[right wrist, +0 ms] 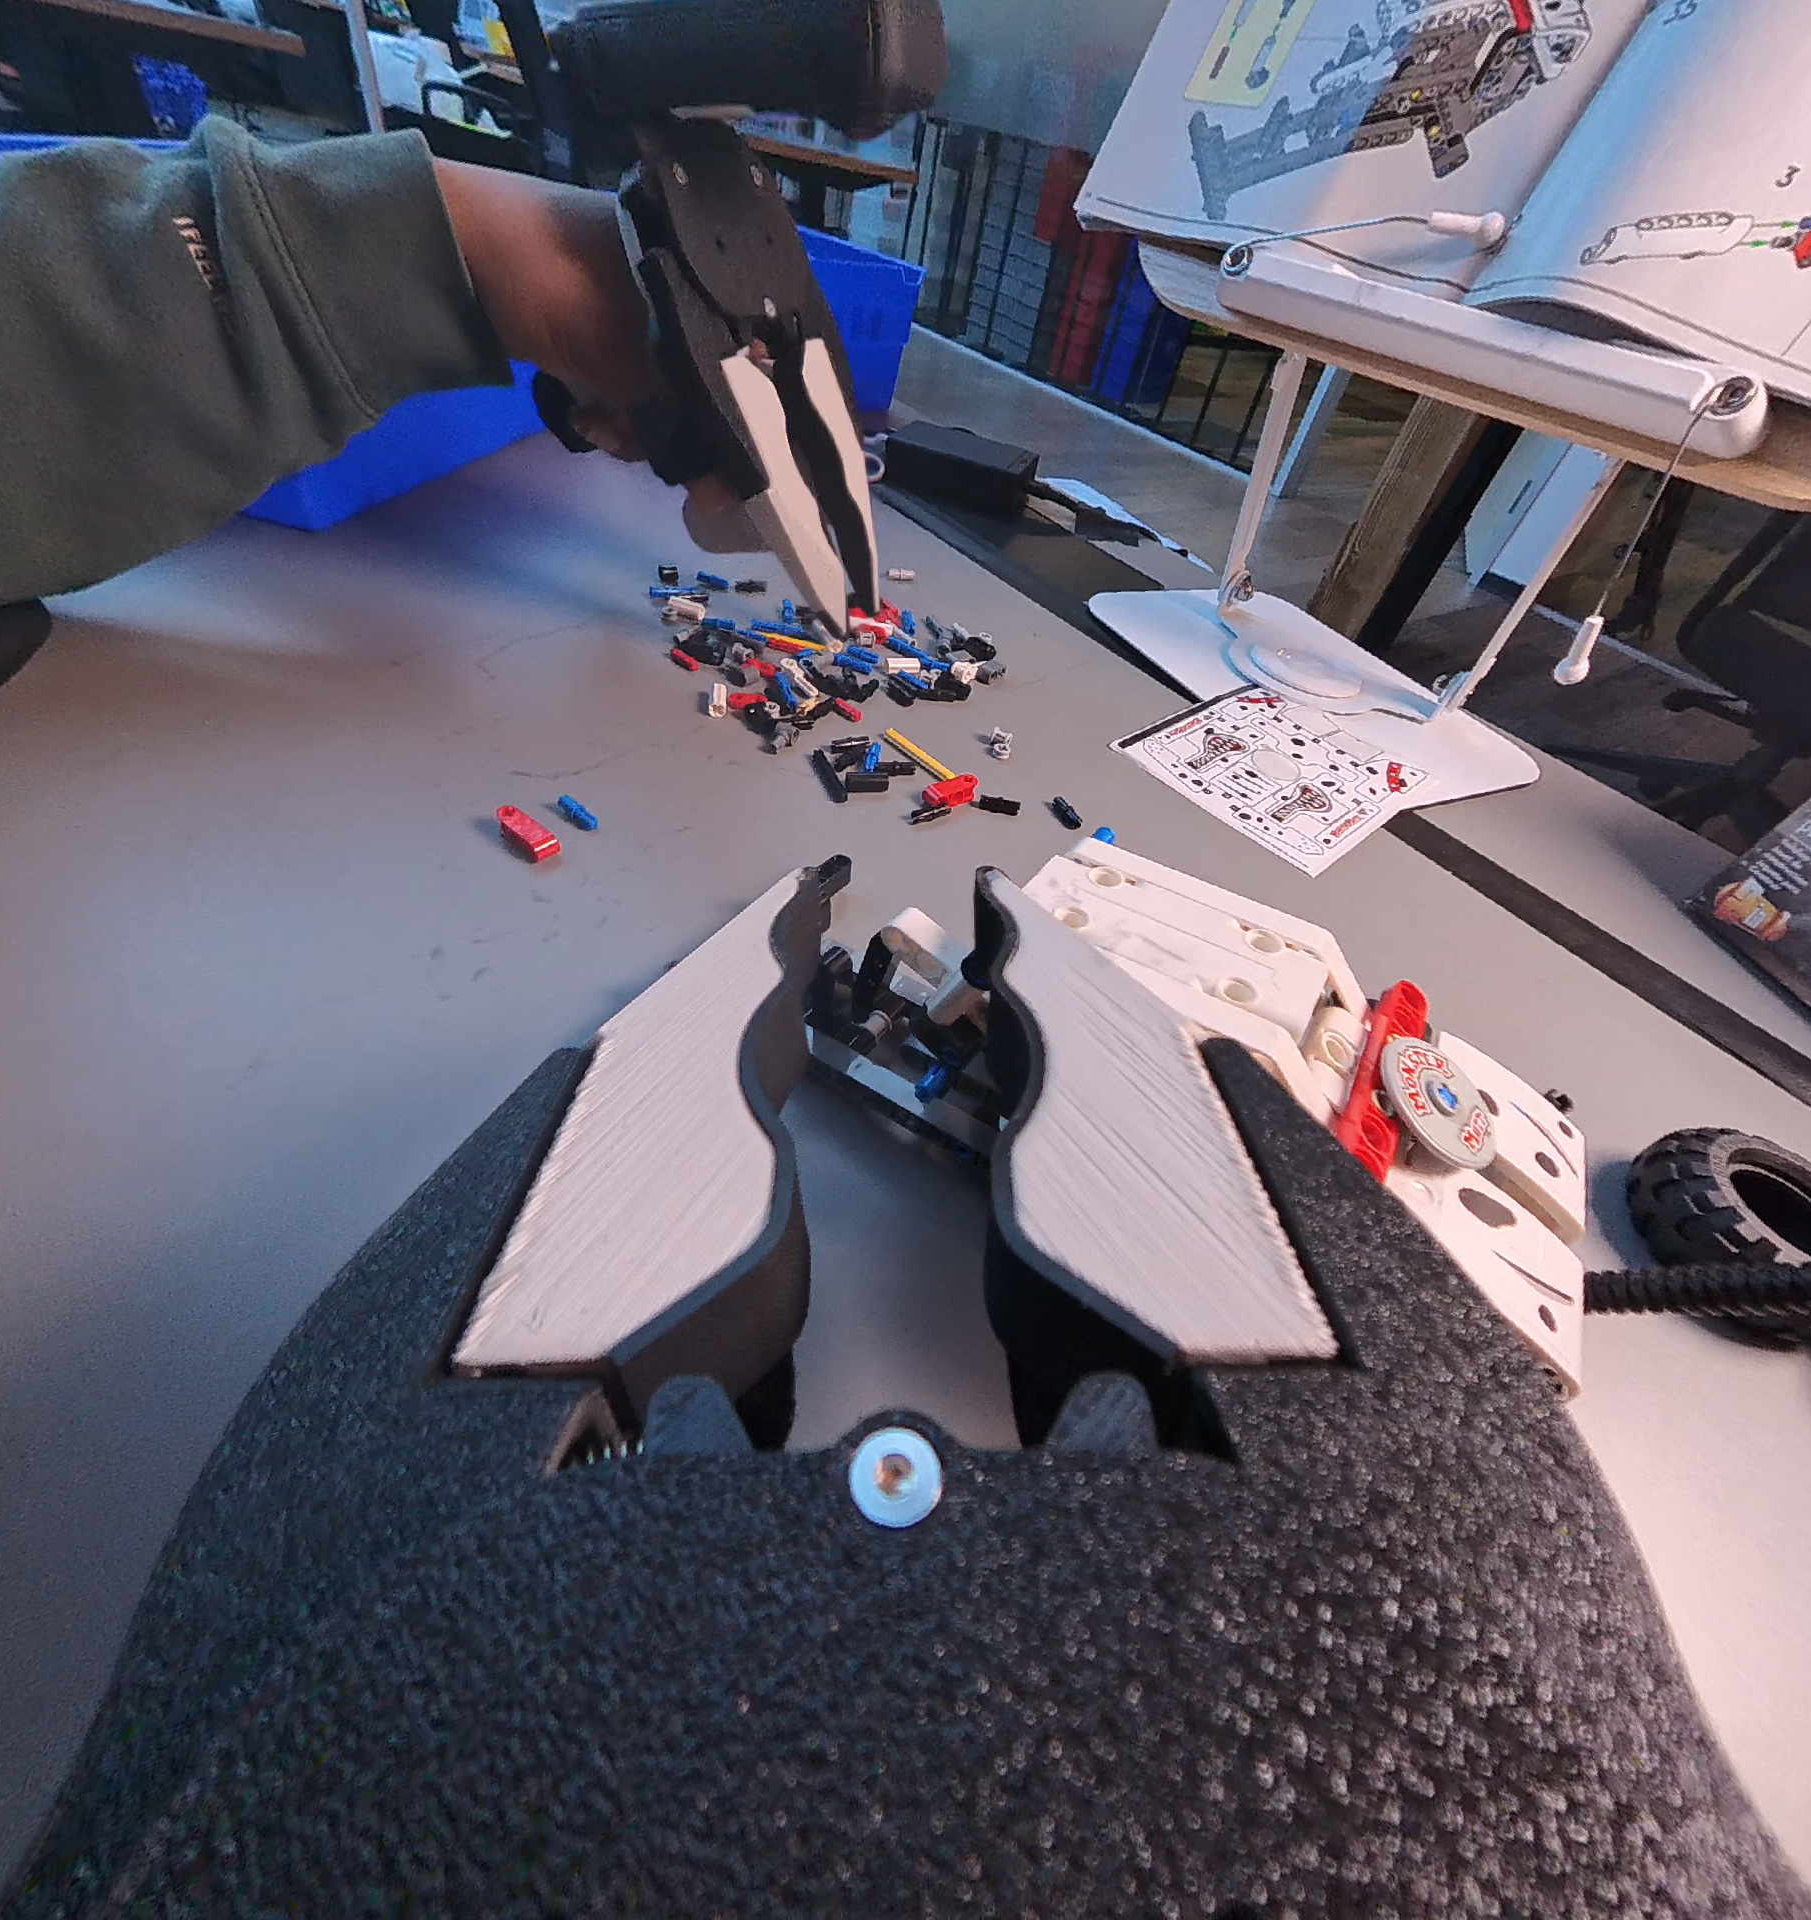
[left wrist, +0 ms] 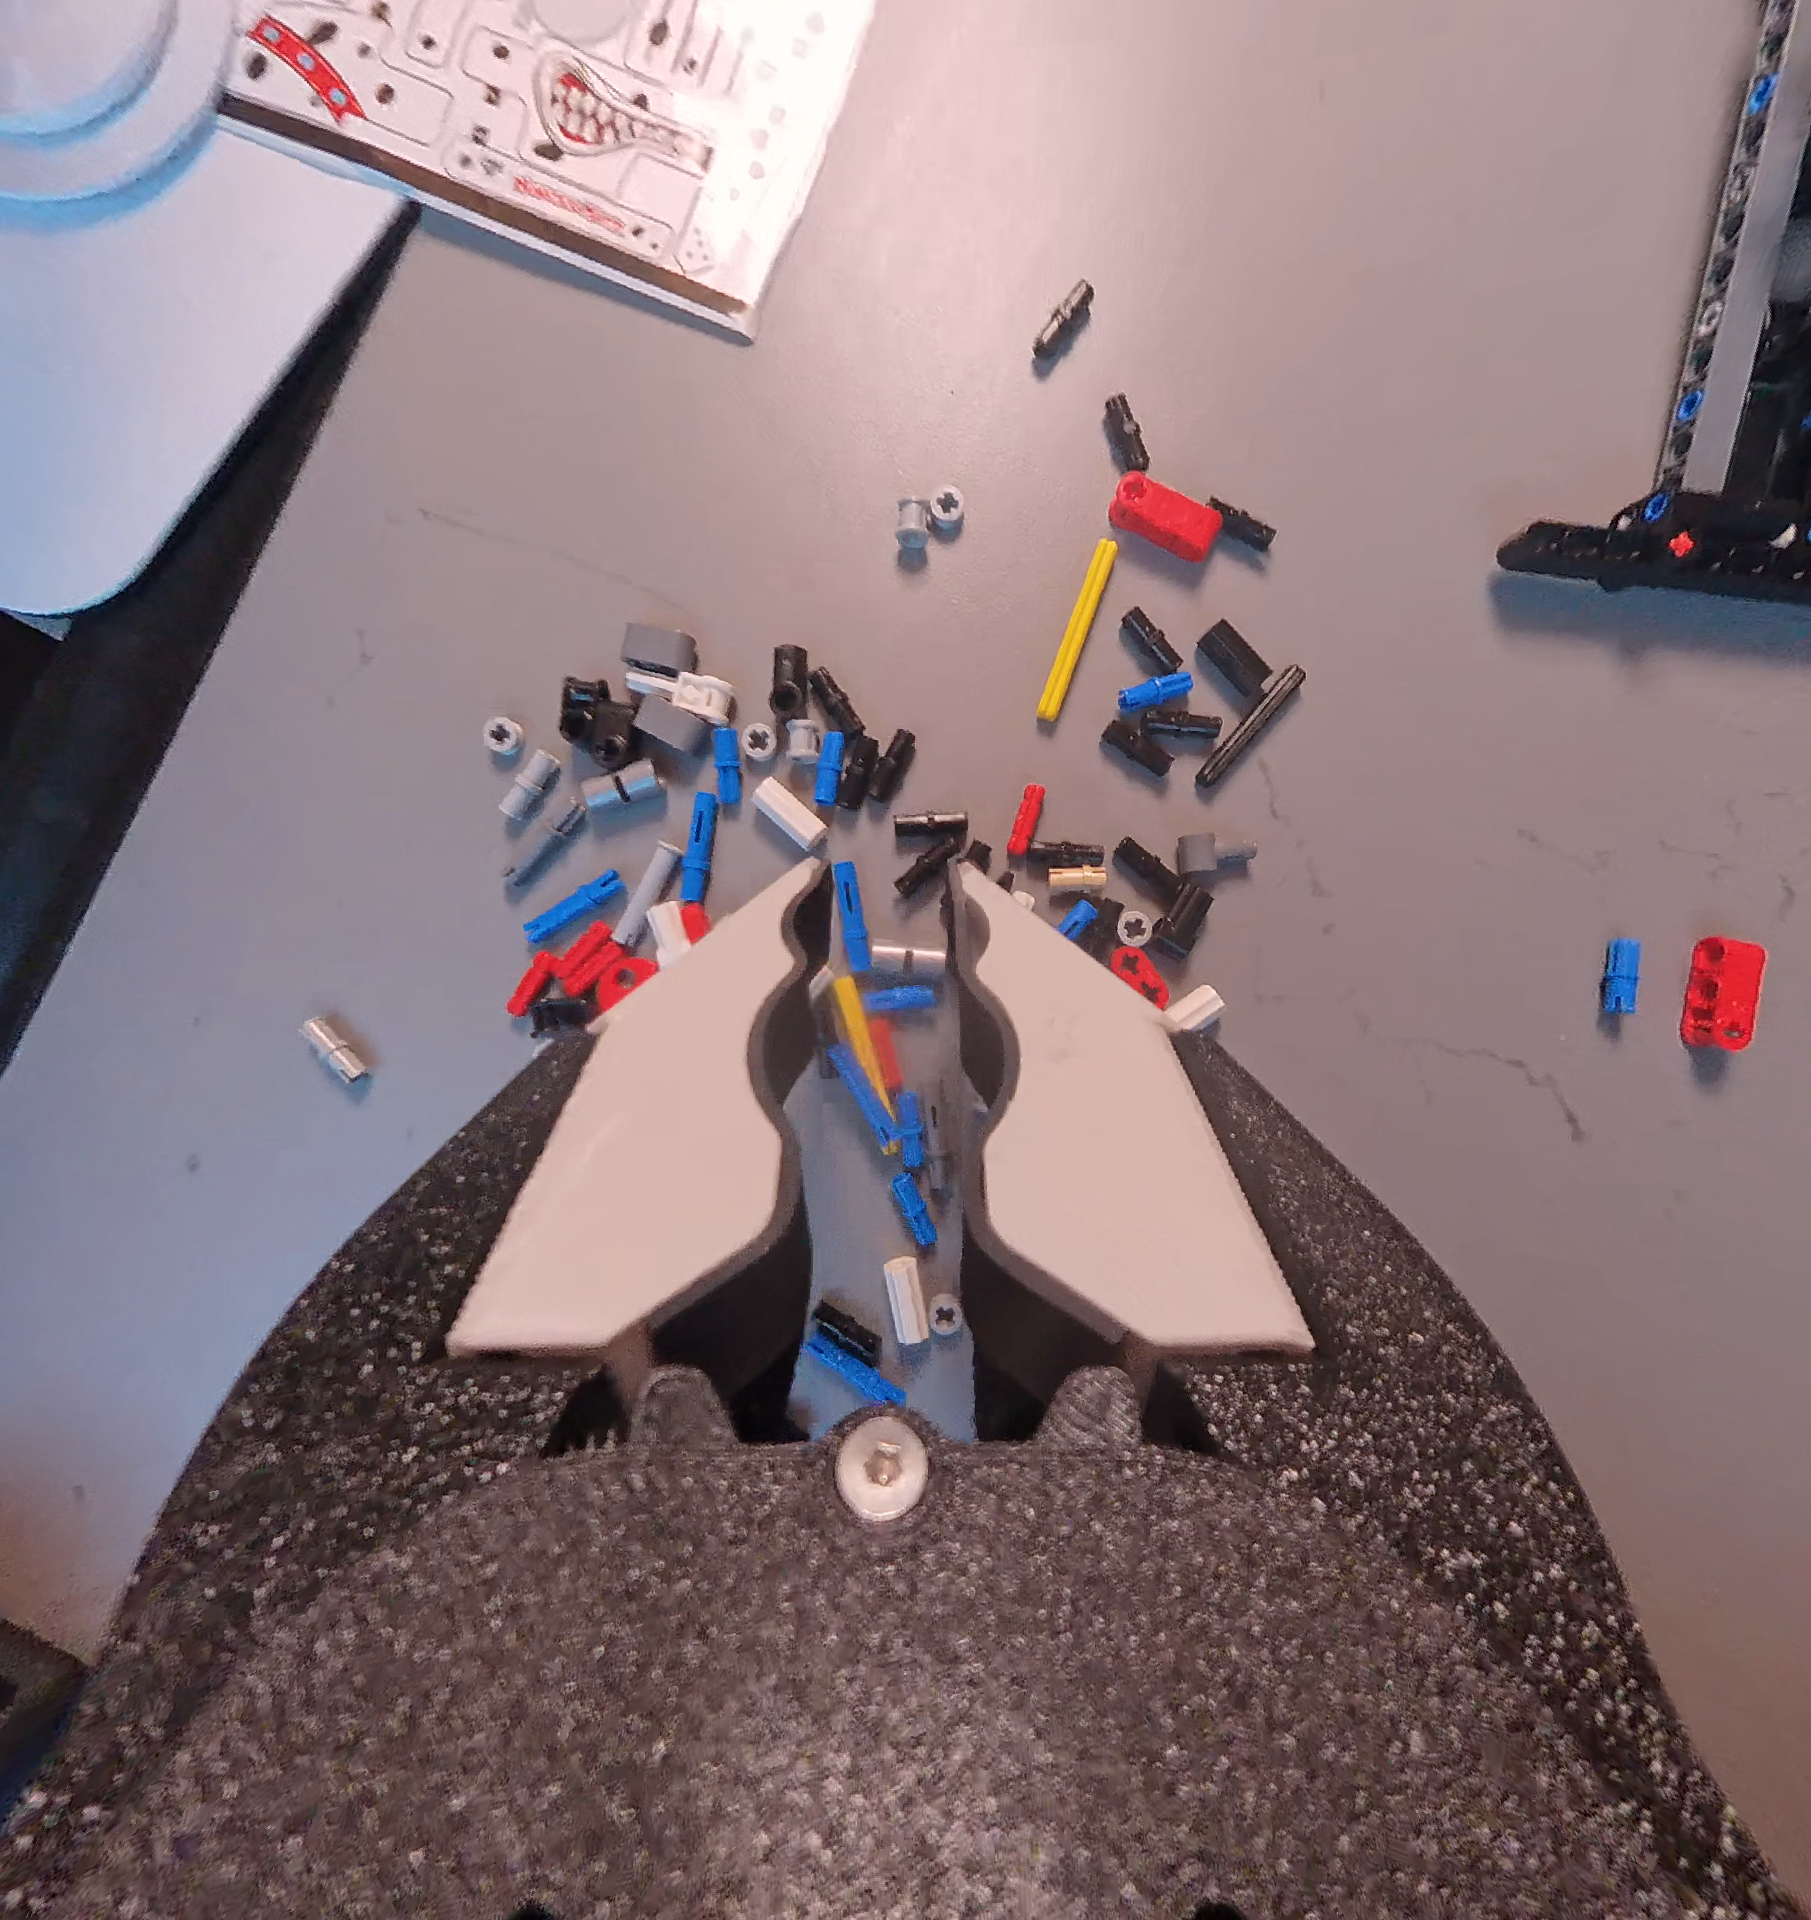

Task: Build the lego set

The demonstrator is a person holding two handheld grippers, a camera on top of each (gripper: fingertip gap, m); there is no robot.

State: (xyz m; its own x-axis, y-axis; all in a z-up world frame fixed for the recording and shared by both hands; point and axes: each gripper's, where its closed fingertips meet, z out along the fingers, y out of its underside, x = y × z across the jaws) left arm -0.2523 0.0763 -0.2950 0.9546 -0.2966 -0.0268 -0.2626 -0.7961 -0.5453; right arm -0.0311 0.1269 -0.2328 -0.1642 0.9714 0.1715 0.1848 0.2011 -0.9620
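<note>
R gripper point(right wrist: 906, 904), jaws spread, is held astride the part-built model point(right wrist: 1233, 977) on the table point(right wrist: 257, 1039), w/ a black pin seen at its left fingertip. Farther off, L gripper point(left wrist: 885, 883), tips parted, is poised over the loose pin pile point(left wrist: 839, 769). Pins judged light, hard, slippery; best pinched across the barrel.

Scattered small lego pins point(left wrist: 859, 790) beside part-built model point(right wrist: 1244, 997)
</note>
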